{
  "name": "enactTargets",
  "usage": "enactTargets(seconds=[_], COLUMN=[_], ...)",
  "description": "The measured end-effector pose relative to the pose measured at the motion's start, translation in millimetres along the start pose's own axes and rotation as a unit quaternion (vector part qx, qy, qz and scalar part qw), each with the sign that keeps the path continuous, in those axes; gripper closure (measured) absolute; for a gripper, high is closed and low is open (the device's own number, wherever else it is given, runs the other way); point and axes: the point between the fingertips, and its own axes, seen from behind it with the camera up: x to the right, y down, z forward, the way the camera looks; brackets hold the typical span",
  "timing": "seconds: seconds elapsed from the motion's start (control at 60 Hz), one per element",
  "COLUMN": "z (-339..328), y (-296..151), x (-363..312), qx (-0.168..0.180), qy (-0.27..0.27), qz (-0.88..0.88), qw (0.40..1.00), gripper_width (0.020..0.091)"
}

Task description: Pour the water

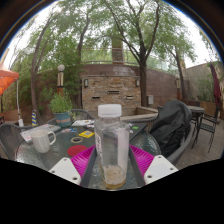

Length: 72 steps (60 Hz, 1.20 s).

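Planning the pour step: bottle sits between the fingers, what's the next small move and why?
Probably close the gripper on the clear plastic bottle with the white cap. It stands upright on the glass table between the pink pads, apparently with gaps either side, so it isn't held yet. The white mug waits apart.

No legible text

We can read no words, brands or numbers on the bottle (pixel 112 140) or anything around it.

bottle (pixel 112 148): clear, white cap | pads (pixel 83 158): magenta | pitcher (pixel 41 138): white | backpack (pixel 170 128): black | fireplace (pixel 110 88): brown brick | trees (pixel 85 35): green
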Motion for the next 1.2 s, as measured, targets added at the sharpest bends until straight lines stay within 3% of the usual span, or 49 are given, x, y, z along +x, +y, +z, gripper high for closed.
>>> enactTargets(seconds=[0.017,0.133,0.2,0.4,0.5,0.65,0.8,0.9,1.2], z=[3,5,5,2,3,19,55,73,69], y=[1,0,1,4,-15,-72,-99,-101,-108], x=[6,-4,-4,-28,-47,-86,-144,-174,-211], qx=[-0.002,0.012,0.018,0.002,0.001,0.025,0.041,0.032,0.084], qy=[-0.001,0.036,0.046,0.048,0.051,0.070,0.100,0.074,0.101], qz=[-0.001,-0.023,-0.043,-0.091,-0.148,-0.313,-0.555,-0.667,-0.913], qw=[1.000,0.999,0.998,0.995,0.988,0.947,0.825,0.741,0.386], gripper_width=[0.0548,0.0556,0.0601,0.0671,0.0672,0.0674,0.0675,0.0675,0.0674])
